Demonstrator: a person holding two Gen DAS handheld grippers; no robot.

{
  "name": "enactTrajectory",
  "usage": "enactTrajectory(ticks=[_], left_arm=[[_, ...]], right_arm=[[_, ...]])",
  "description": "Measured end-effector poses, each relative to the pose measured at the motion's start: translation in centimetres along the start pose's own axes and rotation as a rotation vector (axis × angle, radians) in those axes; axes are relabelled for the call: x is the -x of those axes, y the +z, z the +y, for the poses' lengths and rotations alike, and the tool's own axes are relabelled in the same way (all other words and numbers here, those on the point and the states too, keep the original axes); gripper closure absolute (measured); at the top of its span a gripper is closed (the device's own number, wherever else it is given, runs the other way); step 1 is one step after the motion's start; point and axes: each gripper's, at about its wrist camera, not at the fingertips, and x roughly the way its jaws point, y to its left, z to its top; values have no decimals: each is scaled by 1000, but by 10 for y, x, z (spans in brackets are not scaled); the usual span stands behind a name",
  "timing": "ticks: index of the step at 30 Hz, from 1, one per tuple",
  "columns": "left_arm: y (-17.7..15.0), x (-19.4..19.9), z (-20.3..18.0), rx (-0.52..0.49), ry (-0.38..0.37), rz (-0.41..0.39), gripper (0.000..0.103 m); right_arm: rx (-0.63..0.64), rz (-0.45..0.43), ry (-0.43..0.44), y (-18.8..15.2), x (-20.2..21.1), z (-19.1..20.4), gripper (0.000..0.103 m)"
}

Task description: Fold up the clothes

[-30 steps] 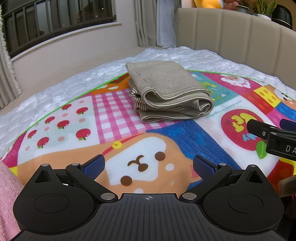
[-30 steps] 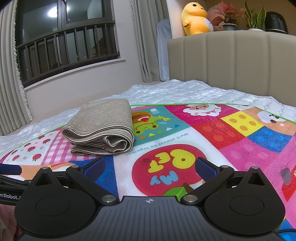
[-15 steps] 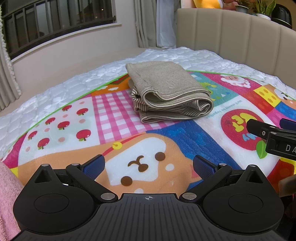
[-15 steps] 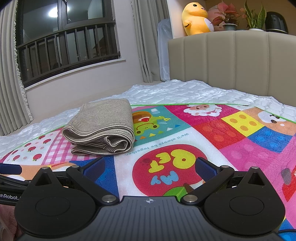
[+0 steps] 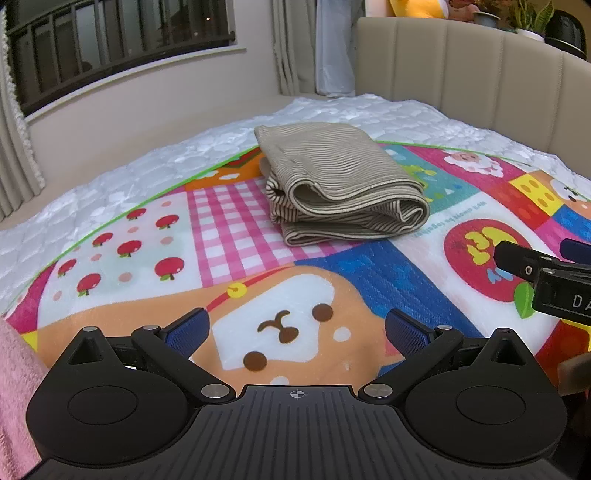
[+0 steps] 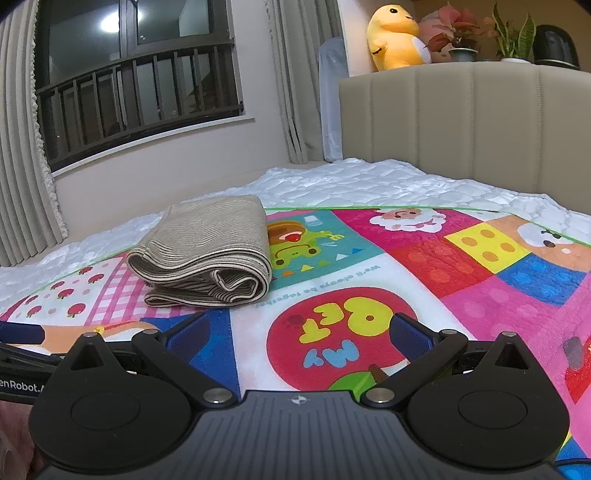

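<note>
A beige striped garment (image 5: 340,181) lies folded into a thick stack on the colourful cartoon play mat (image 5: 236,221), toward the mat's far edge. In the right wrist view the same folded garment (image 6: 207,254) sits ahead and to the left. My left gripper (image 5: 295,328) hovers open over the bear picture, well short of the garment, with nothing between its blue pads. Over the red "MY PET" circle my right gripper (image 6: 299,332) is open too and holds nothing. Each gripper shows at the edge of the other's view.
The mat covers a white quilted mattress (image 6: 369,177) with a beige padded headboard (image 6: 461,122) behind. Pink cloth (image 5: 14,387) shows at the left edge. A yellow plush toy (image 6: 395,35) and potted plants stand on the ledge. A window with railing (image 6: 140,92) is at the left.
</note>
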Motion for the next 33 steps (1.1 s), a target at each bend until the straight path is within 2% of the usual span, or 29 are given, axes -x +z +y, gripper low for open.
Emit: enactTrajectory(ticks=[23,33], left_arm=[[0,6,4,36,14,-38,0],[1,9,10,84,21,-65,0]], right_arm=[[24,9,17,-1,0,3,0],[27,12,15,-1,-1,3,0]])
